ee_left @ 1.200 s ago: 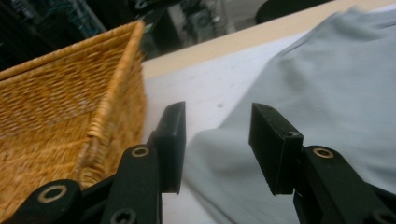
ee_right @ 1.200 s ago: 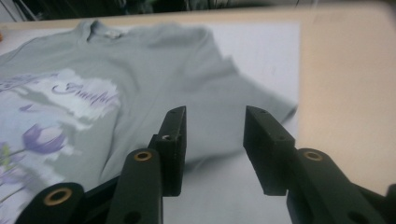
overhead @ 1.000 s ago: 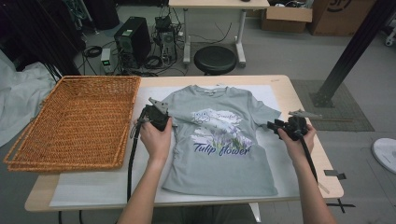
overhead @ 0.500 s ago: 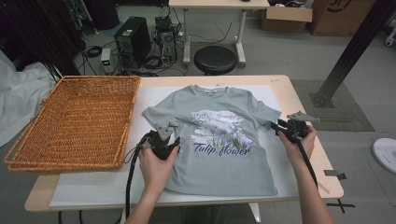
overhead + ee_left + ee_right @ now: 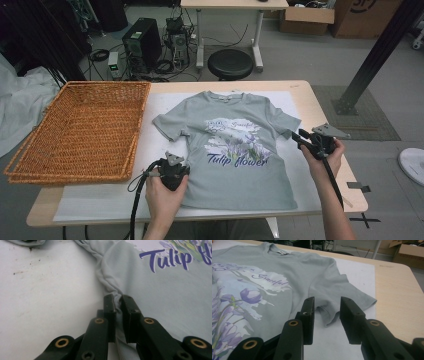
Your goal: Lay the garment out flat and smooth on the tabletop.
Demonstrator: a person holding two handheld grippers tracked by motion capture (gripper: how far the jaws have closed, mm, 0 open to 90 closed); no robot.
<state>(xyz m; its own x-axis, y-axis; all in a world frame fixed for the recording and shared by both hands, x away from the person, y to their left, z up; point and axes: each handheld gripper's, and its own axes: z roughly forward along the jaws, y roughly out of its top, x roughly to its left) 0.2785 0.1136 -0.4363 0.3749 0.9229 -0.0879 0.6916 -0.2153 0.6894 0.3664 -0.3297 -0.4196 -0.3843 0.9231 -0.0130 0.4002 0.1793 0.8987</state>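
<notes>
High view. Worktop (image 5: 330,107), wooden, with a white sheet (image 5: 100,200) laid over most of it. Wicker basket (image 5: 80,130) on the left end, overhanging the near left corner. Grey T-shirt (image 5: 240,185), printed side up, flat at centre, collar toward the far edge; bare sheet lies between basket and shirt, and a strip of bare wood runs along the right edge. Left claw (image 5: 172,172) at the shirt's left side seam, below the left sleeve. Right claw (image 5: 305,140) just off the shirt's right sleeve, over the sheet.

Left gripper view. Left claw (image 5: 118,302) pinched narrow on a bunched ridge of the T-shirt (image 5: 160,297) at its side seam; the jaws have just been closing, fabric gathered between them. Bare sheet (image 5: 45,302) to the left, the "Tulip" print beyond.

Right gripper view. Right claw (image 5: 327,307) partway apart, its jaws having just been narrowing; the underarm fold and lower sleeve hem of the T-shirt (image 5: 312,272) show in the gap beyond the tips, not pinched. Bare worktop (image 5: 397,290) to the right.
</notes>
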